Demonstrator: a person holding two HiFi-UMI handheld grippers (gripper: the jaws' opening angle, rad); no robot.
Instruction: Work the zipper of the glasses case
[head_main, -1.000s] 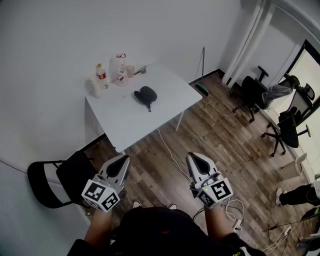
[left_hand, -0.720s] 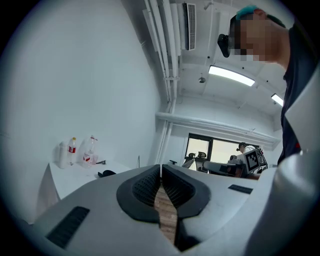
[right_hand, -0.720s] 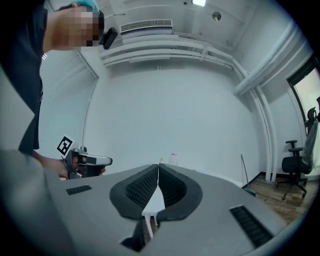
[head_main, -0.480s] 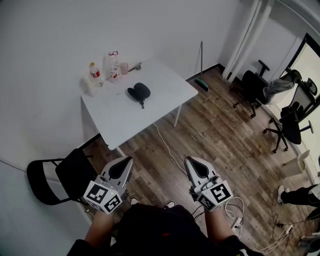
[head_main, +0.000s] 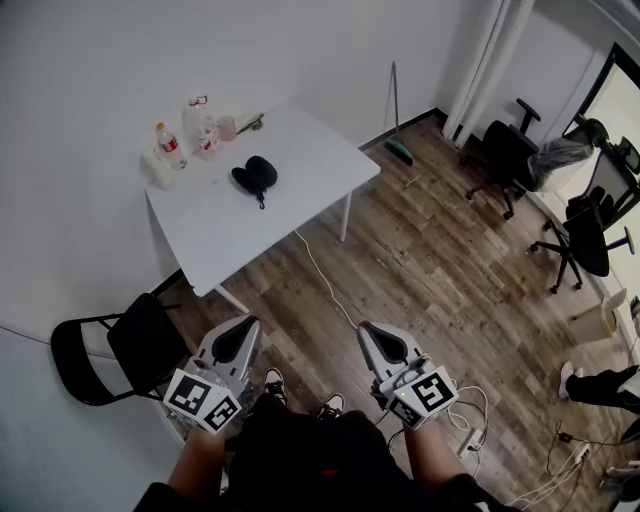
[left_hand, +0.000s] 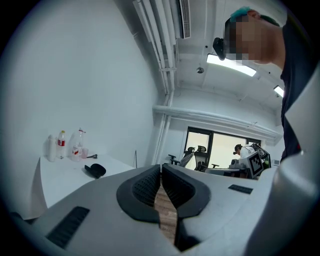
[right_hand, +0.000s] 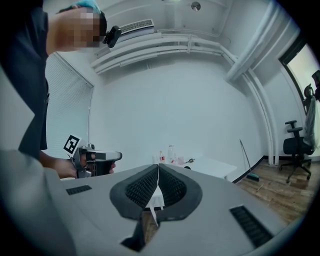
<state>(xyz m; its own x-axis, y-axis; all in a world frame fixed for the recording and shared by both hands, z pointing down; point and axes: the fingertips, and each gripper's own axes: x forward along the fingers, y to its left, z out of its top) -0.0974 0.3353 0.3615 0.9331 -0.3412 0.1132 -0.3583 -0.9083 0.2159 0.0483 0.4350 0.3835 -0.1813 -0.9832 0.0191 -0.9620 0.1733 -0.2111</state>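
Approach step, I judge: nothing is touched yet. The left gripper (head_main: 236, 338) and right gripper (head_main: 384, 340) both have their fingers (left_hand: 142, 189) pressed together, empty. Well ahead of them, bottles (head_main: 165, 145) and the glasses case (head_main: 255, 175) sit on the white counter (head_main: 300, 205). Next: close in, part the fingers, find the zipper pull. There is a wood floor (head_main: 430, 270), with office chairs (head_main: 510, 165) far right.

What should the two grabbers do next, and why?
Probably step closer and carry both grippers toward the white table. The black glasses case lies there untouched, with wood floor between it and the left gripper and right gripper. Both have their jaws shut and empty.
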